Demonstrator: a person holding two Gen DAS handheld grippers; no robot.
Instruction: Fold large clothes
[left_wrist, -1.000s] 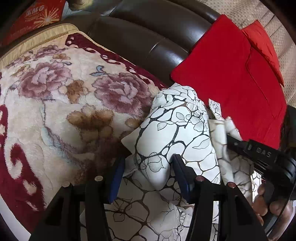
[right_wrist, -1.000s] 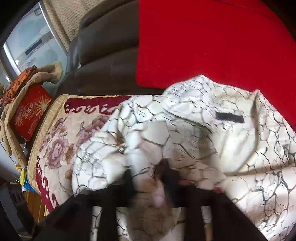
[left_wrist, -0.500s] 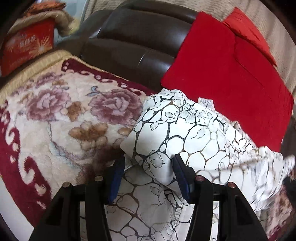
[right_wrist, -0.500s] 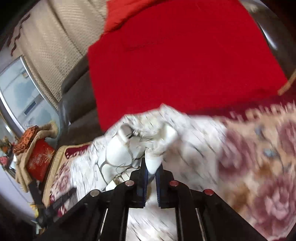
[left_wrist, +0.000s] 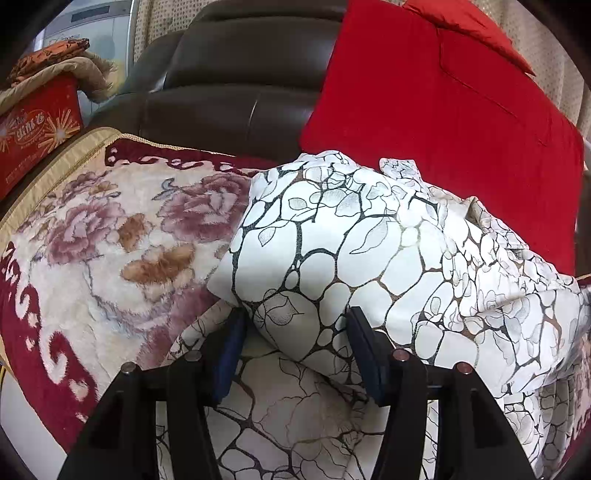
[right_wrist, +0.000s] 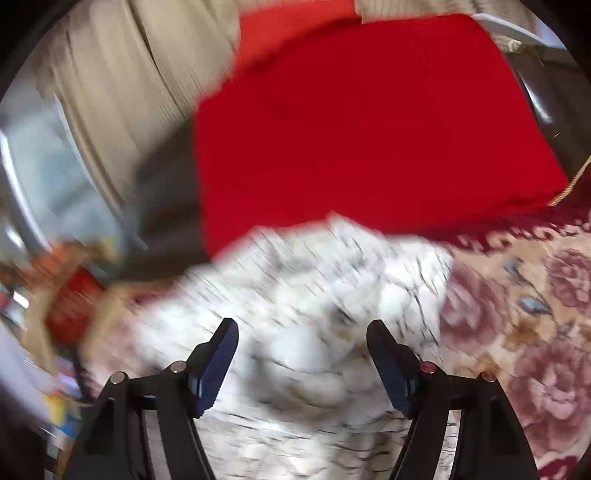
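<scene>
**Fold half made, right side letting go**

On the floral blanket spread over the dark sofa, the white garment with the black cracked-stone print lies in a puffy heap, its far edge up against the red cushion. One layer is doubled over another here, so a first fold looks made, but it's loose and rumpled, nowhere near a flat, squared bundle.

Over to the left hand-held gripper: a thick folded corner of the garment bulges between its blue pads, and the jaws are easing apart. The cloth fills the gap and seems to touch both pads, though whether they truly press on it is hard to call.

And the right hand-held gripper: jaws swinging open, wide apart, nothing pinched between them! The picture is badly smeared, but the white garment lies below and beyond the open pads, on the blanket, with the red cushion behind.

My read: roughly the middle of the job. Left to do, by the look of it, are smoothing the bulges, bringing the loose right-hand side over, and another fold or two to make it compact. A box sits off to the side, not in play.
</scene>
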